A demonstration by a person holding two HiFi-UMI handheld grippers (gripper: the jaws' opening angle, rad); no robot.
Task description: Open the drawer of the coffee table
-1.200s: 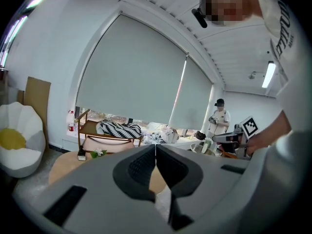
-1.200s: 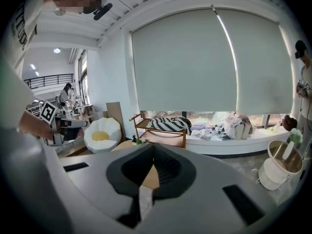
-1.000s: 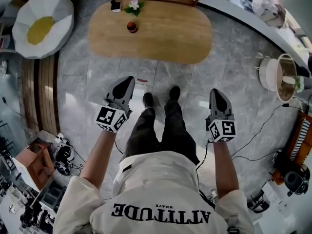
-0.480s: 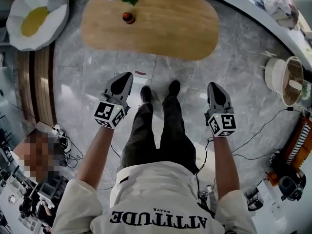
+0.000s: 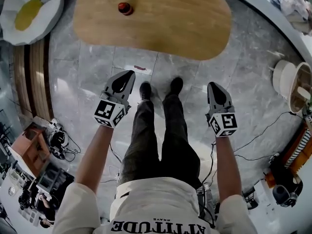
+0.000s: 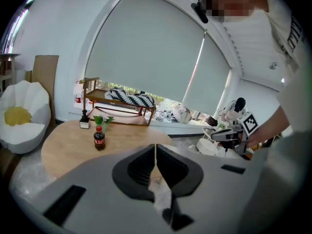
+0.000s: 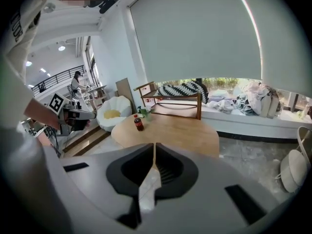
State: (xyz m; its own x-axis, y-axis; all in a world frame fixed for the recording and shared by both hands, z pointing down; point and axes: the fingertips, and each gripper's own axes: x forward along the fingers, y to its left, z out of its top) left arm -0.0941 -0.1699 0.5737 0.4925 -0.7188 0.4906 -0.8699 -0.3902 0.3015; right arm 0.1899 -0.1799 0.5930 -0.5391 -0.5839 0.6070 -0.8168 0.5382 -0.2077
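left gripper [image 5: 129,74]: fingers pressed together, only a hairline seam between the pads in the left gripper view, nothing in them. it points forward and a little down, over the grey tile floor [image 5: 92,62].

right gripper [image 5: 213,86]: fingers also pressed together, nothing pinched. same attitude, forward and angled down, over the floor.

my two shoes [image 5: 145,89] stand between the grippers, toes toward the table.

coffee table [image 5: 161,23]: oval wooden top, straight ahead of me. its near edge is well apart from both sets of fingertips, with a strip of bare tile between. both gripper views look across the top from its near side. the drawer does not show in any view; i cannot tell where on the table it sits.

on the tabletop, far left part: a small dark bottle [image 5: 125,8] with a red label, standing upright. just beyond it a small green plant [image 6: 102,120], and beside that a little dark pot [image 6: 84,123].

behind the table: a wooden bench [image 7: 170,101] with a black-and-white patterned cushion on it.

left of the table: a white seat [image 5: 29,11] with a yellow centre, on the floor. far right: a white round stool [image 5: 285,79] and loose cables [image 5: 258,130] on the tile.
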